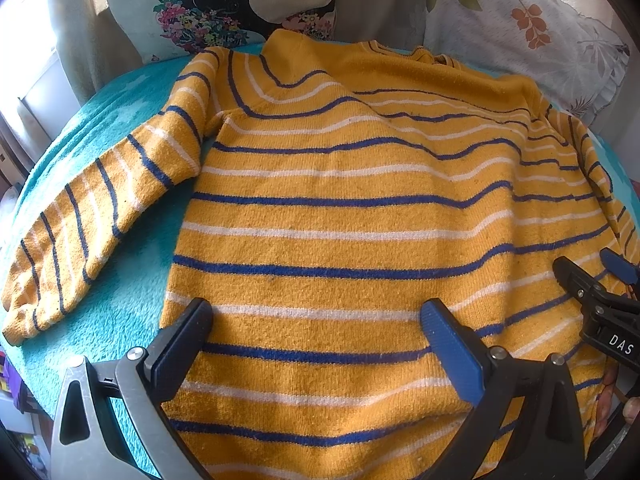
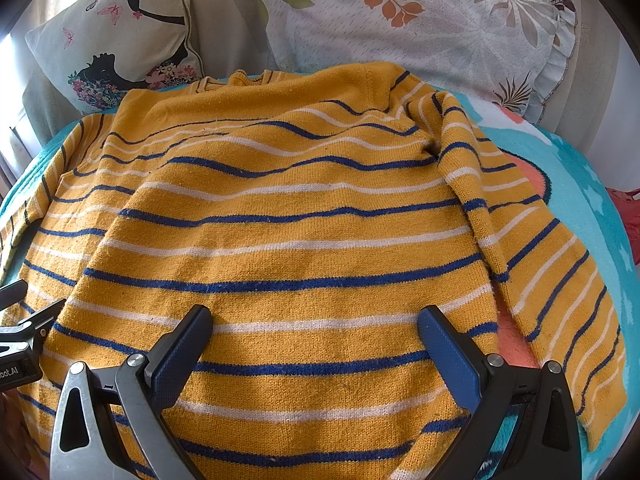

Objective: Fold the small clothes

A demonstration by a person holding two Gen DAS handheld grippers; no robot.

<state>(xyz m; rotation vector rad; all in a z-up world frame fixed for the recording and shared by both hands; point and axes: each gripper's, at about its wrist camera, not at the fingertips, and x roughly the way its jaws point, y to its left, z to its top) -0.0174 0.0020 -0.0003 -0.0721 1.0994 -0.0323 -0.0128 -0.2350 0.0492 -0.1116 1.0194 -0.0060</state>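
Observation:
A small mustard-yellow sweater (image 1: 340, 216) with blue and white stripes lies spread flat on a turquoise blanket (image 1: 120, 280), neck away from me. It also shows in the right wrist view (image 2: 304, 240). One sleeve (image 1: 80, 232) stretches out to the left, the other sleeve (image 2: 552, 280) lies along the right side. My left gripper (image 1: 316, 316) is open and empty just above the hem on the left half. My right gripper (image 2: 316, 324) is open and empty above the hem on the right half, and it shows at the right edge of the left wrist view (image 1: 600, 280).
A cream pillow (image 1: 208, 4) with a black silhouette print and a white leaf-print pillow (image 2: 420, 20) lean at the far edge behind the sweater. The blanket (image 2: 592, 184) extends to the right, with a red item (image 2: 628, 208) at its edge.

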